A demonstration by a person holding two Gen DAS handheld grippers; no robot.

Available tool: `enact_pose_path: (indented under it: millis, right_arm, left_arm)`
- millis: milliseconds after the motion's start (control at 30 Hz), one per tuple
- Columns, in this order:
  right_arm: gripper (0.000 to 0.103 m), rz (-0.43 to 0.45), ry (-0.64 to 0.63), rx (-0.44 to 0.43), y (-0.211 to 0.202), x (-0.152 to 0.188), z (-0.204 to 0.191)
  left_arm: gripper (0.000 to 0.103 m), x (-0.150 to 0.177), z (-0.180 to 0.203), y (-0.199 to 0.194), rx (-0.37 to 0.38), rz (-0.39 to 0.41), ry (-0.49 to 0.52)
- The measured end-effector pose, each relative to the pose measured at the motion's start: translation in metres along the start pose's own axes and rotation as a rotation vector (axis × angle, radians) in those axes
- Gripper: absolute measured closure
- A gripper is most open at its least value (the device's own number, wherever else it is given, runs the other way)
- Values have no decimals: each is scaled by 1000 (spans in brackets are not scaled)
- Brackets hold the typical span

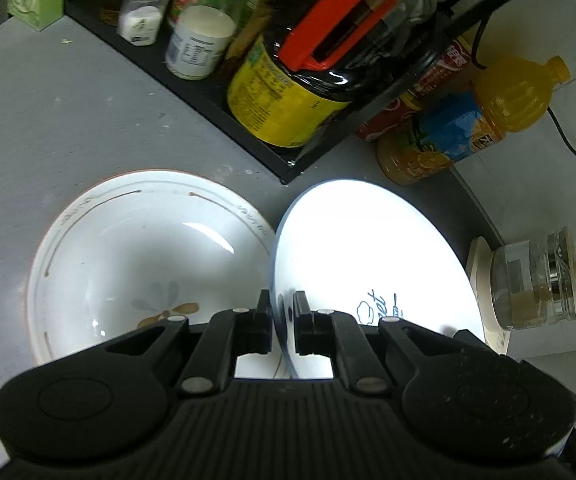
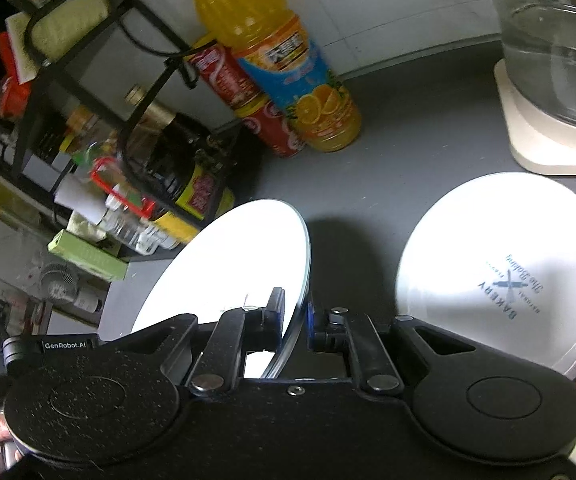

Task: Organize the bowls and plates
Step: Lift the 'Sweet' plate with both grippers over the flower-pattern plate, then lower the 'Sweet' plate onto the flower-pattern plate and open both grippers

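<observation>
Clearly you are mid-job. Your left hand-held gripper (image 1: 283, 312) is clamped on the rim of a plate (image 1: 368, 248), tilted up off the worktop (image 1: 67, 112), with a flowered bowl (image 1: 143, 256) resting just beside it to the left, near the spice rack (image 1: 215, 100). Your right hand-held gripper (image 2: 296, 312) has a second plate's (image 2: 231, 264) rim between its jaws; they are just beginning to open, though the pads look close on the rim. Further right, a bakery bowl (image 2: 500, 272) lies near the kettle base (image 2: 548, 152) at the back edge. Nothing is stacked yet: two plates are in hand, two bowls sit loose, so I'd judge most of the sorting remains.
</observation>
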State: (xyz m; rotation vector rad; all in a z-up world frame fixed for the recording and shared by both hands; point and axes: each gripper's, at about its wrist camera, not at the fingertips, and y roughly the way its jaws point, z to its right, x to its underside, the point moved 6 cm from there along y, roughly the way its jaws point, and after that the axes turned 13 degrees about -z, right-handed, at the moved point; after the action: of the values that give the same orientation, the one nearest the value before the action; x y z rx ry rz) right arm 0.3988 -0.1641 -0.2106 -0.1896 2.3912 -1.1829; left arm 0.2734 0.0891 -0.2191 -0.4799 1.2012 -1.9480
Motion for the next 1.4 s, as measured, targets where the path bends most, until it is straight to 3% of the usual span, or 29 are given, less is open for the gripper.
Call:
enact_pose_path:
  millis: [633, 1400]
  right_arm:
    - [91, -94, -122, 5, 26, 29, -38]
    - [92, -177, -173, 68, 67, 37, -66]
  left_arm:
    - [95, 30, -61, -19, -22, 8, -115]
    - [89, 25, -116, 1, -55, -71, -245]
